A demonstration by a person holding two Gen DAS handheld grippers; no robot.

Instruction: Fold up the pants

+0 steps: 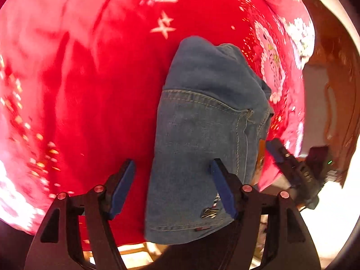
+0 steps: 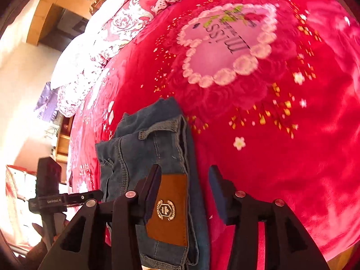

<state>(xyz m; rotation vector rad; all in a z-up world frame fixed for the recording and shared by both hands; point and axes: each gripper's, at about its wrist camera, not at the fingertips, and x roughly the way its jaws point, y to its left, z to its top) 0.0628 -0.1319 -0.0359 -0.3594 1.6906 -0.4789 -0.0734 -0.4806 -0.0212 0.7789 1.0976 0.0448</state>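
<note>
- Jeans (image 1: 202, 135) lie folded into a compact stack near the bed's near edge, on the red blanket (image 1: 90, 90), with the hem end toward the left gripper and the waistband with its brown leather patch (image 2: 167, 207) toward the right one.
- We judge the fold close to done; what seems left is squaring the stack and pressing it flat.
- To do that well, we would set the pads down on the top layer only, smooth from the waistband outward, and avoid snagging the belt loop (image 2: 155, 132) or dragging the blanket along.
- We would also keep the layers' edges lined up on the side by the heart print (image 2: 225, 42), where they show as a thin stack.
- Left gripper (image 1: 173, 186): tilted steeply down over the hem end, jaws well apart; one finger is over the denim, the other over the blanket, and nothing is held.
- Right gripper (image 2: 184, 191): also angled down, jaws partly apart and astride the patch edge; the pads do not press the cloth, so it holds nothing.
- Each gripper shows at the rim of the other's view, on opposite sides of the stack.
</note>
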